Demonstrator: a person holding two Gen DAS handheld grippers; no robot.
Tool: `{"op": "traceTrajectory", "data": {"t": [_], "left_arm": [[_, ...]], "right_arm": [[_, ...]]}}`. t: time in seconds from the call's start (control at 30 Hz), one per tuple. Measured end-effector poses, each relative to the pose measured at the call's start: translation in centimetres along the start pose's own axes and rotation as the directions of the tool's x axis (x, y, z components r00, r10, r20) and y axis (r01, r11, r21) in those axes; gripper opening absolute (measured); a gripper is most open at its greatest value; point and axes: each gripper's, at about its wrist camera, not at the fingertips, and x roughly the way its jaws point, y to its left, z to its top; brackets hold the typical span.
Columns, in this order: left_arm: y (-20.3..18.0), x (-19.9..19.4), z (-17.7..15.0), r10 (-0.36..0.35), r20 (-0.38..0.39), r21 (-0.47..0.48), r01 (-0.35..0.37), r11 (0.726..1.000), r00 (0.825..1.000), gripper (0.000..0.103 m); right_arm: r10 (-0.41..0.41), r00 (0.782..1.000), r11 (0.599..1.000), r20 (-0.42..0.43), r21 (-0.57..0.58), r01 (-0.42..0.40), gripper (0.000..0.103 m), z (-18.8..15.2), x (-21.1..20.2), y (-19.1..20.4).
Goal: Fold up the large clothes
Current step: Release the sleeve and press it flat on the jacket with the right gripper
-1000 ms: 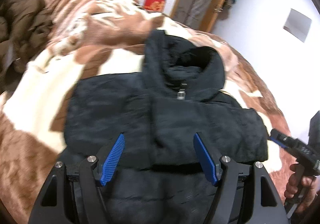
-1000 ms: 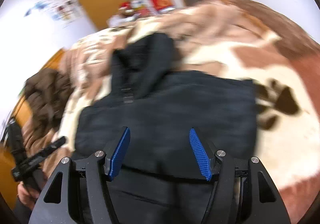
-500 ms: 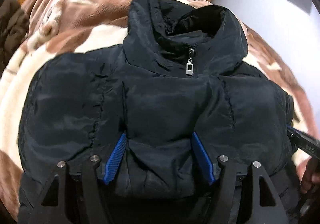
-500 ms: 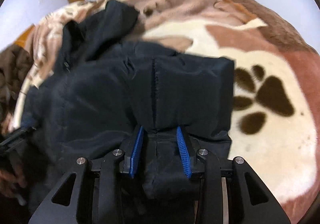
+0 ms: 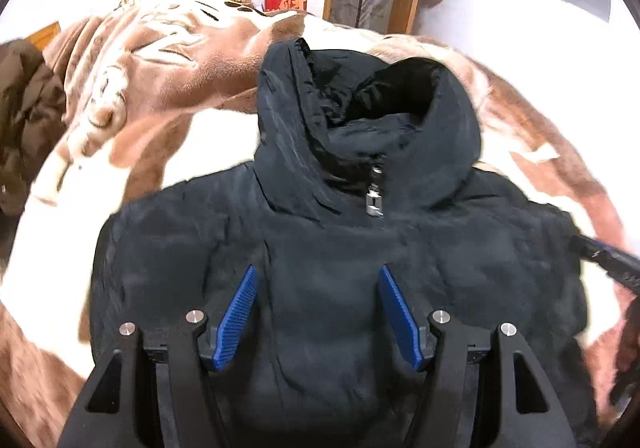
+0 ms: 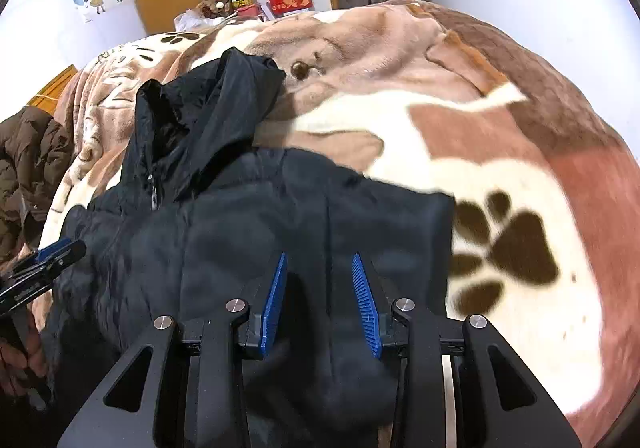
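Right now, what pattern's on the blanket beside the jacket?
Cream and brown blanket with dark paw prints; clearest in the right wrist view.

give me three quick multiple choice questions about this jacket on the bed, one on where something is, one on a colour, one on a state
1. Where does the brown coat lie relative to the black hooded jacket?
A. at the bed's left edge
B. on top of the jacket
C. under the jacket

2. What colour are the paw prints on the blanket?
A. red
B. dark brown
C. blue

3. How is the jacket's front zipper?
A. fully open
B. done up to the collar
C. missing

Answers:
1 A, it is bunched at the left side in both wrist views, apart from the jacket.
2 B, the prints are dark brown on a cream patch.
3 B, the silver pull sits at the base of the hood.
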Motion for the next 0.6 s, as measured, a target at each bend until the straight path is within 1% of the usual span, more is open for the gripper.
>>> {"op": "traceTrajectory", "data": {"t": [0.03,0.07,0.1,0.13,0.17,0.27,0.33,0.43,0.5,0.53,0.6], "left_arm": [[0.1,1.3,0.0,0.010,-0.029,0.002,-0.010,1.000,1.000,0.066],[0.5,2.8,-0.2,0.009,-0.067,-0.008,-0.010,1.000,0.998,0.066],[0.9,4.0,-0.5,-0.002,-0.090,-0.023,0.000,1.000,0.996,0.069],[1.2,4.8,-0.9,-0.011,-0.085,-0.028,0.009,1.000,0.996,0.069],[1.2,5.2,-1.1,-0.010,-0.072,-0.020,0.009,1.000,0.997,0.070],[0.7,5.7,-1.9,0.004,-0.042,-0.011,-0.004,1.000,0.999,0.071],[0.4,6.0,-2.1,0.016,-0.038,-0.001,-0.016,1.000,0.999,0.072],[0.4,5.9,-1.5,0.017,-0.057,-0.006,-0.018,1.000,0.998,0.072],[0.4,4.8,-0.8,0.009,-0.069,-0.018,-0.011,1.000,0.998,0.068],[0.5,3.9,-0.5,0.003,-0.063,-0.026,-0.004,1.000,0.998,0.066],[0.8,1.6,-0.3,-0.018,-0.031,-0.040,0.017,0.999,0.999,0.065]], "right_arm": [[-0.002,1.000,1.000,-0.017,0.001,0.002,0.035,0.1,0.7,0.2],[-0.007,0.999,1.000,-0.051,0.006,0.007,0.035,0.1,2.1,0.2],[-0.005,0.996,1.000,-0.085,0.007,0.005,0.035,0.0,3.4,0.2],[-0.009,0.994,1.000,-0.107,0.000,0.009,0.034,-0.1,4.5,0.3],[-0.017,0.994,1.000,-0.112,-0.010,0.016,0.034,-0.5,4.9,0.4],[-0.062,0.992,0.997,-0.112,-0.055,0.056,0.034,-1.1,6.3,1.3],[-0.082,0.990,0.995,-0.114,-0.074,0.074,0.033,-1.2,6.6,1.5],[-0.093,0.987,0.994,-0.129,-0.069,0.085,0.033,-0.7,5.9,1.6],[-0.100,0.990,0.994,-0.097,-0.064,0.094,0.033,-0.3,3.5,1.9],[-0.090,0.993,0.995,-0.079,-0.058,0.085,0.033,-0.1,2.6,1.9],[-0.029,0.999,0.999,-0.024,-0.026,0.028,0.033,-0.5,-0.3,2.2]]}}
